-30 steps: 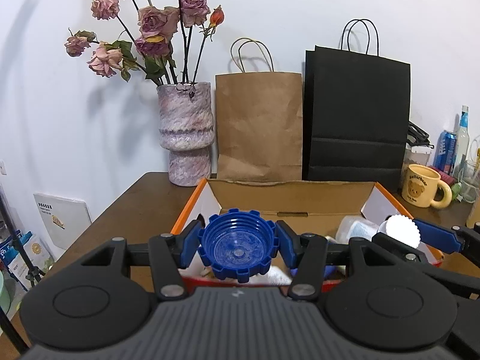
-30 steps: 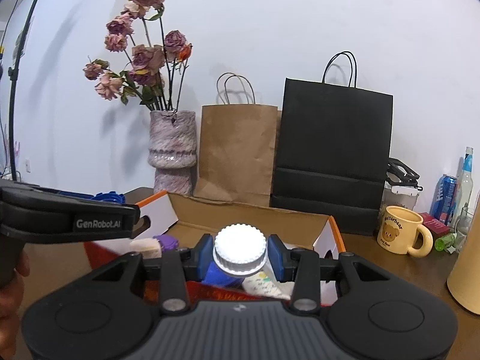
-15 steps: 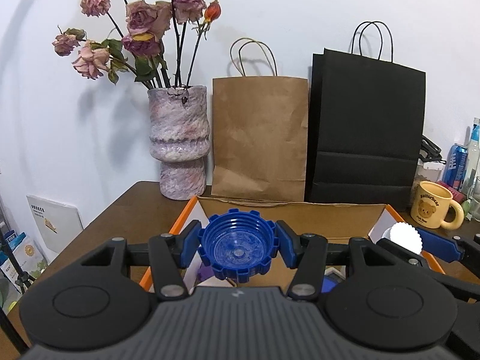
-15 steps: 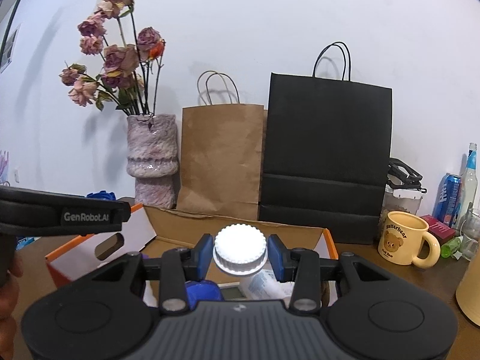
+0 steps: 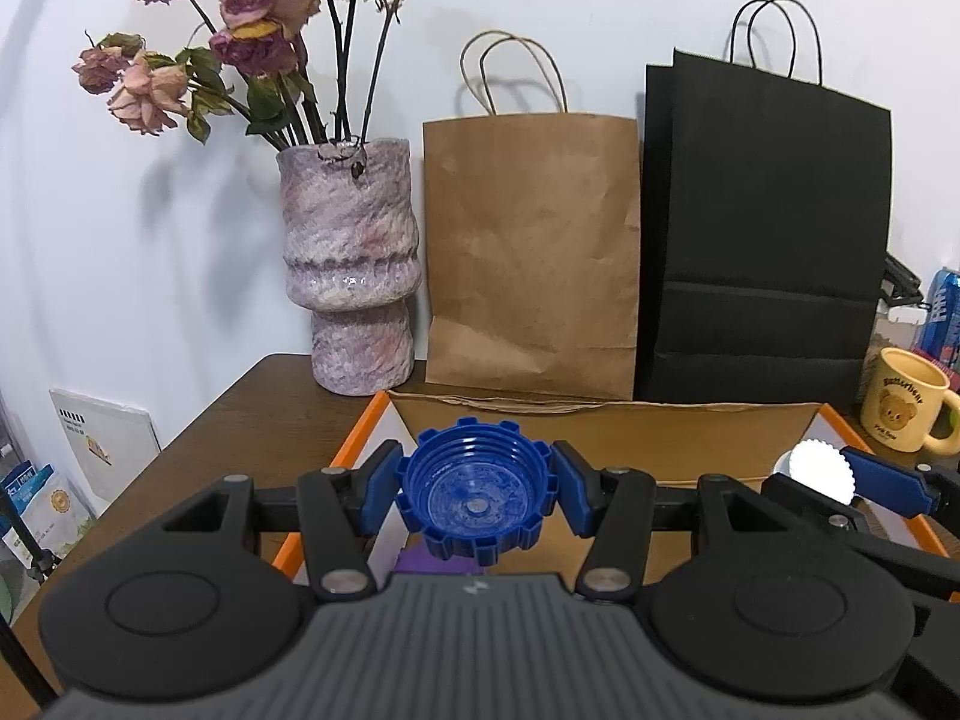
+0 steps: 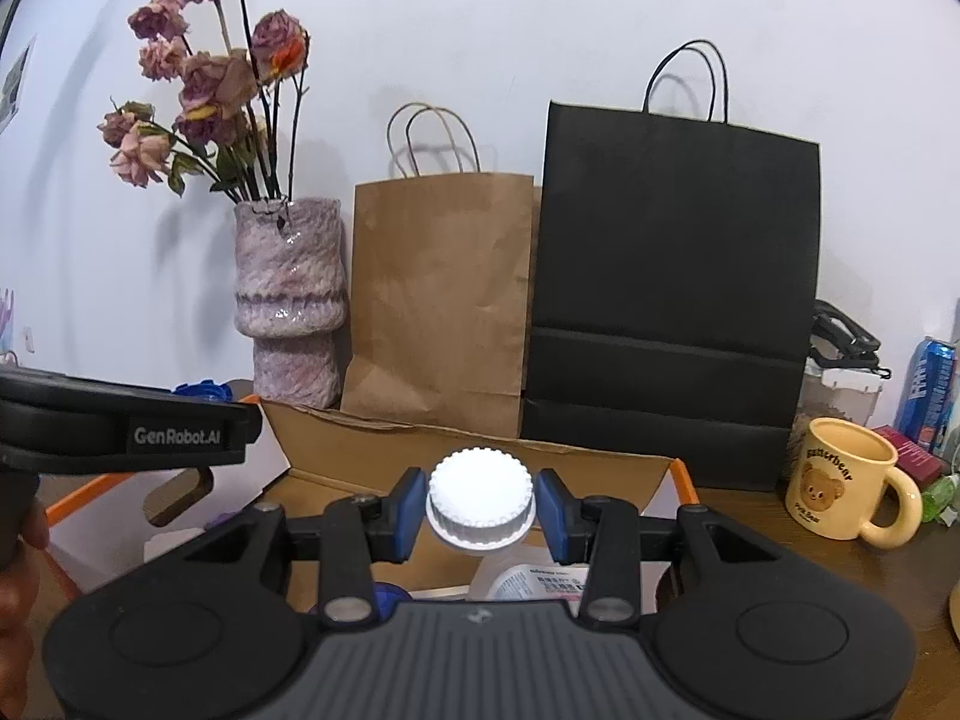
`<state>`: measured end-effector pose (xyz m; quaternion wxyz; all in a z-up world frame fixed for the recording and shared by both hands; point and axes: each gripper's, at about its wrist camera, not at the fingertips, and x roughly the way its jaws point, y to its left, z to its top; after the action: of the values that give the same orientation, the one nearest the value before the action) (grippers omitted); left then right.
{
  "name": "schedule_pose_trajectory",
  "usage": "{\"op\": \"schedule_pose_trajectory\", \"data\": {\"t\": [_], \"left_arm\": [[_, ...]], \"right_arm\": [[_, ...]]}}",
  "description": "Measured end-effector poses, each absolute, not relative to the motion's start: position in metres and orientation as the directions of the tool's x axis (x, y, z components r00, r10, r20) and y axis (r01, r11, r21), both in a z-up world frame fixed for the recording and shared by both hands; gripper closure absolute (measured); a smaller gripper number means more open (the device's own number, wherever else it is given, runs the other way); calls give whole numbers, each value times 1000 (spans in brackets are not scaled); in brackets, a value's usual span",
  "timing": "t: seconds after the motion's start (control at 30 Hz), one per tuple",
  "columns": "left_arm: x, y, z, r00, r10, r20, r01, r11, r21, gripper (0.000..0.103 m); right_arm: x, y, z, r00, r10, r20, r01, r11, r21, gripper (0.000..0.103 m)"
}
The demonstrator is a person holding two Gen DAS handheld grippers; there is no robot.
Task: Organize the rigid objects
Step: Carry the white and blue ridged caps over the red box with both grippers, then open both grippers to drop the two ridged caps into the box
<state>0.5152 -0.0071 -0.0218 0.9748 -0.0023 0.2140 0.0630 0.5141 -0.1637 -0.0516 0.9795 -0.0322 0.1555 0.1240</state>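
Left tongs (image 5: 474,495) gripping blue cap (image 5: 472,498), level

Blue ridged cap (image 5: 474,495); white ribbed cap (image 6: 480,495). Orange-edged cardboard box (image 5: 600,426) on a dark brown table (image 5: 252,414). Behind the box: mottled pink-purple vase (image 5: 351,264), tan paper bag (image 5: 531,246), black paper bag (image 5: 762,228). Beside the box, cream mug (image 6: 840,486) with bear print.

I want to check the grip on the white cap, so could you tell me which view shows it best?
The right wrist view: the white cap sits centred and whole between the right gripper's fingers. The left wrist view shows it only small, side-on at the right edge.
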Motion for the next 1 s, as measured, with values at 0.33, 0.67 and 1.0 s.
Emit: {"op": "schedule_pose_trajectory", "data": {"t": [0.33, 0.67, 1.0], "left_arm": [[527, -6, -32, 886, 132, -445, -123, 991, 48, 46], [520, -2, -29, 897, 157, -413, -146, 988, 57, 0], [517, 0, -26, 899, 164, -405, -158, 986, 49, 0]], "right_arm": [[529, -162, -62, 904, 233, -359, -259, 965, -26, 64], [526, -170, -62, 927, 176, -333, -195, 980, -25, 0], [525, -171, -61, 931, 161, -329, -180, 983, -30, 0]]}}
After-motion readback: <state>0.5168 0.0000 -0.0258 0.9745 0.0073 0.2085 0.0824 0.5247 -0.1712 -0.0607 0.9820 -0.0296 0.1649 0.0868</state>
